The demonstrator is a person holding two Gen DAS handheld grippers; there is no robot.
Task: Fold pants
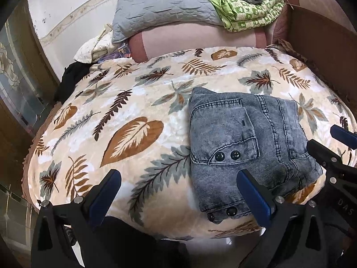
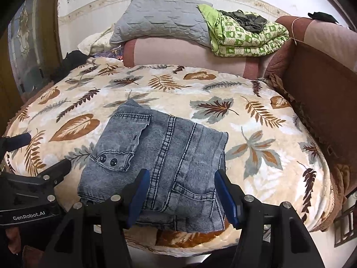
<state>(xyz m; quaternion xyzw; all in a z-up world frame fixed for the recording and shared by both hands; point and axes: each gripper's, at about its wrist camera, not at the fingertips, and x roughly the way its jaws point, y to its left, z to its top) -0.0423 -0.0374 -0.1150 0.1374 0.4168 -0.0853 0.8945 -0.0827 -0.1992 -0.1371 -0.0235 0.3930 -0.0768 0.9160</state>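
Observation:
Grey-blue denim pants (image 1: 243, 143) lie folded into a compact square on the leaf-print blanket, a flap pocket with two black snaps on top; they also show in the right wrist view (image 2: 156, 163). My left gripper (image 1: 178, 187) is open and empty, held above the near edge of the bed, its right finger over the pants' near left corner. My right gripper (image 2: 180, 189) is open and empty, held over the near edge of the folded pants. The right gripper also shows at the right edge of the left wrist view (image 1: 330, 147).
The leaf-print blanket (image 1: 125, 116) covers the bed. A pink bolster (image 1: 200, 38), a grey pillow (image 1: 160, 9) and a green folded quilt (image 1: 247, 13) lie at the far end. A brown upholstered side (image 2: 321, 93) stands on the right. A door (image 1: 20, 84) is at left.

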